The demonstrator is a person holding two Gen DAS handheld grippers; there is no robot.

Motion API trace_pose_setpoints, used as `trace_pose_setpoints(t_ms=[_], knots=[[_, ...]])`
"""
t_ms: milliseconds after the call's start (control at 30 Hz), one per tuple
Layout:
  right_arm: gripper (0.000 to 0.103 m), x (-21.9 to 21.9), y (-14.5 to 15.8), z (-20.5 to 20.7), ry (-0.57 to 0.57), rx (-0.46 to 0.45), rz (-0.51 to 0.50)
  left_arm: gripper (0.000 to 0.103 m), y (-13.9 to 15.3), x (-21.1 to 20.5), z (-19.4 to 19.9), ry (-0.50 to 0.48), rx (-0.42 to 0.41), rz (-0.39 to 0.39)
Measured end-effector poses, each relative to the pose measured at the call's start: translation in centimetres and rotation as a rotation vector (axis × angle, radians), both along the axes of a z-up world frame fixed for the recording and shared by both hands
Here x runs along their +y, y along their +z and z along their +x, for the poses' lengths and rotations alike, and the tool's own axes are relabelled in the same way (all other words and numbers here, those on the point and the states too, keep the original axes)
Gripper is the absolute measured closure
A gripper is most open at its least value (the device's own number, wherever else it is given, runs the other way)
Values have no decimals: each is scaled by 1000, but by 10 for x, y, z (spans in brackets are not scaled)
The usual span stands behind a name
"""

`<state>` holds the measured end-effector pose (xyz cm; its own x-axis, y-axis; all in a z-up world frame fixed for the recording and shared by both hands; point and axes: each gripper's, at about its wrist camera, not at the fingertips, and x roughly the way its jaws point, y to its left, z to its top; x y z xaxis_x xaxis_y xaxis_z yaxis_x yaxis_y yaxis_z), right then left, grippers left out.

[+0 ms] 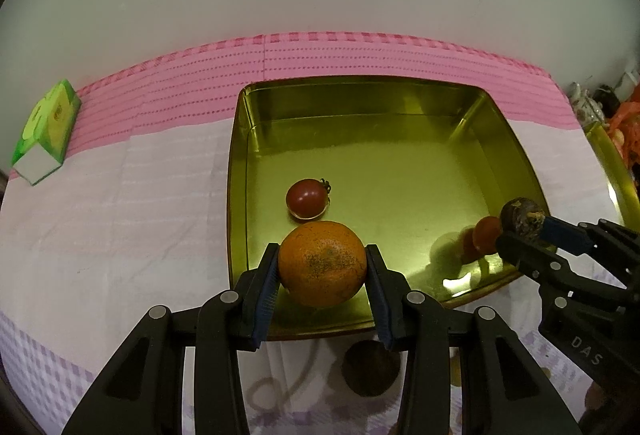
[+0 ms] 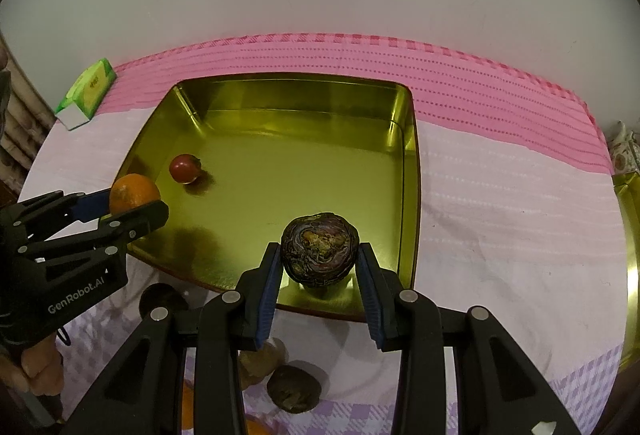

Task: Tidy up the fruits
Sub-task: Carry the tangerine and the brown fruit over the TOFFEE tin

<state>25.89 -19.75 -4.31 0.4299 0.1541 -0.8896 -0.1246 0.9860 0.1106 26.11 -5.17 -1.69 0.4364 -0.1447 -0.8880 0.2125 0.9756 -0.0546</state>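
Note:
A square gold tray (image 1: 240, 139) (image 2: 408, 163) lies on the pink cloth. Inside it sits one small red tomato (image 1: 306, 197) (image 2: 184, 167). My left gripper (image 1: 322, 267) (image 2: 134, 205) is shut on an orange (image 1: 322, 261) (image 2: 134, 191), held over the tray's near left part. My right gripper (image 2: 318, 255) (image 1: 520, 231) is shut on a dark wrinkled purple-brown fruit (image 2: 318, 249) (image 1: 522, 219), held above the tray's near right edge. An orange reflection (image 1: 486, 235) shows on the tray wall beside it.
A green tissue box (image 1: 48, 131) (image 2: 86, 93) lies at the far left. Dark brown fruits (image 2: 294, 389) (image 1: 370, 367) and a pale one (image 2: 260, 359) rest on the cloth near me. A second gold tray (image 2: 630, 235) (image 1: 612, 155) edges in at the right. A hand (image 2: 38, 367) holds the left gripper.

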Motion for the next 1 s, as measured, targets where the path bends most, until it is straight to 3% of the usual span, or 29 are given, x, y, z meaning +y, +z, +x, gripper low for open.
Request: trace_pose_setpoints(t_ms=[467,1000], knots=[[68,3,-11,6,7,35,-4,61,-17,0,4,3,36,38],[66,5,-10,6,5,33,-2,60,-16,-2,3,7,35,52]])
